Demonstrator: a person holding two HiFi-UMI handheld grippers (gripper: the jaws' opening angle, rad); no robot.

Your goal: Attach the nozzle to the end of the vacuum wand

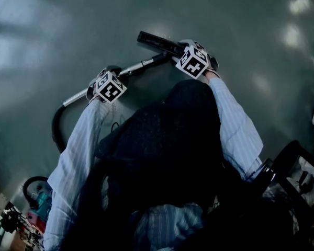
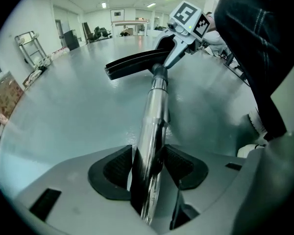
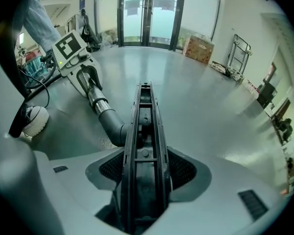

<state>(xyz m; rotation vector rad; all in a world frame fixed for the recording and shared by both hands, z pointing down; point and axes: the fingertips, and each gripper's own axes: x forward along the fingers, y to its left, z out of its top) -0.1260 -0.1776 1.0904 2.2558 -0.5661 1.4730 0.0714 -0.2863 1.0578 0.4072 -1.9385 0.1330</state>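
A shiny metal vacuum wand (image 1: 102, 81) lies slanted low over the grey floor. Its far end meets the grey elbow neck (image 3: 110, 124) of a long black nozzle (image 1: 154, 42). In the left gripper view the wand (image 2: 154, 121) runs straight out from between the pads, and my left gripper (image 2: 149, 168) is shut on it. My right gripper (image 3: 144, 173) is shut on the nozzle (image 3: 144, 131), whose ribbed underside faces the camera. In the head view my left gripper (image 1: 107, 83) sits mid-wand and my right gripper (image 1: 192, 57) is on the nozzle's near end.
A black hose (image 1: 56, 129) curves from the wand's lower end toward a teal and red vacuum body (image 1: 39, 203). A white shoe (image 3: 34, 119) stands close by the wand. A black frame (image 1: 298, 177) is at the right. Cardboard boxes (image 3: 198, 48) and glass doors (image 3: 147, 13) stand far off.
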